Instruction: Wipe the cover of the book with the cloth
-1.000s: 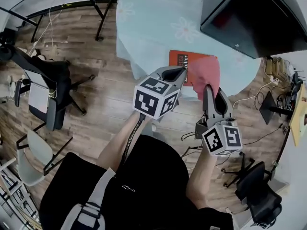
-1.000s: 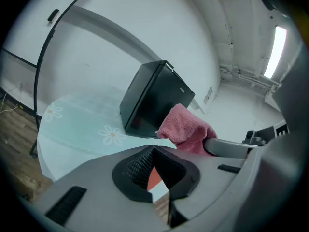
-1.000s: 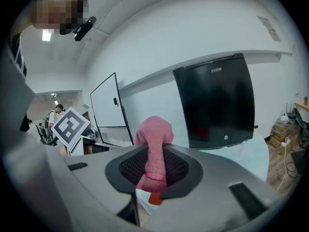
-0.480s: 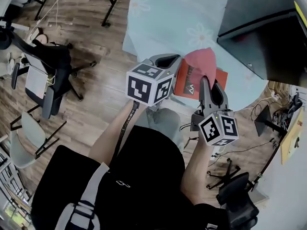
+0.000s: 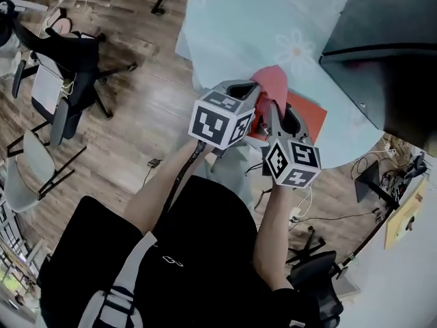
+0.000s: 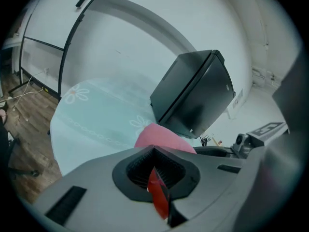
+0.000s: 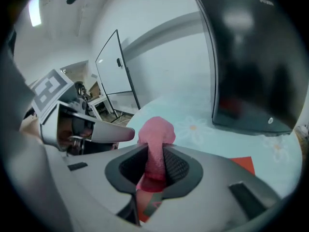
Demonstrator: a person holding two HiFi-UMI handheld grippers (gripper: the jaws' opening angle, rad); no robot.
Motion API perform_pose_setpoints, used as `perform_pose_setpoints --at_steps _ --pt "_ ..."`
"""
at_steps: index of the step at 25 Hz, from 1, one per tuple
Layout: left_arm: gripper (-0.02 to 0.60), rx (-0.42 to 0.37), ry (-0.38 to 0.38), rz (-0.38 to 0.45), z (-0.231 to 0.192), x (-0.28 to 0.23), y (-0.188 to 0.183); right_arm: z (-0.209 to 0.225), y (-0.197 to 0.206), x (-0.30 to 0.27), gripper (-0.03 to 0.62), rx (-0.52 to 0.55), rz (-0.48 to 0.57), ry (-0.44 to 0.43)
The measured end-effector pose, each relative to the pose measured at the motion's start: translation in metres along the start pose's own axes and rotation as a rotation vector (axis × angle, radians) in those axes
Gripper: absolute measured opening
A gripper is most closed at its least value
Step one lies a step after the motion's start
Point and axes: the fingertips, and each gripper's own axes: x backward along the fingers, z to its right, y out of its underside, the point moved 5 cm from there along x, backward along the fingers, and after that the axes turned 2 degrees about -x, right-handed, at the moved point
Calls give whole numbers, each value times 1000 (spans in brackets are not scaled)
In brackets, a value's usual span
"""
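**Cloth on the book, ready to rub**

The table [image 5: 225, 26] holds a big black box [image 5: 389, 39] and the red book [image 5: 307, 115]. The book lies near the edge by you. Your left gripper [image 6: 157, 178] is shut on the book's edge, likely to stop it sliding. Your right gripper [image 7: 153, 163] is shut on the pink cloth [image 5: 274, 80], so you can rub the cover. The cloth sits over the book's left end. Both your arms reach forward, with the grippers side by side and close together.
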Motion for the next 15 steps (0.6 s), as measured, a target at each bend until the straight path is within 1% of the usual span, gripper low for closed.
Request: perform_pose_setpoints --at_steps 1,3,8,12,15 --pt "15 -1 1 -13 1 -3 6 3 4 -5 78 -7 -14 -9" --pt "15 24 -1 -31 1 -5 19 3 12 -16 78 -21 -37 -38" --pt "15 59 -38 -70 -7 -11 42 2 28 -36 78 -36 -79 -82" --pt "15 84 -51 -89 -9 -16 57 4 37 -42 79 -46 -101 -92" --pt "15 101 -61 -108 -10 -22 67 10 40 -46 80 -34 -118 -76"
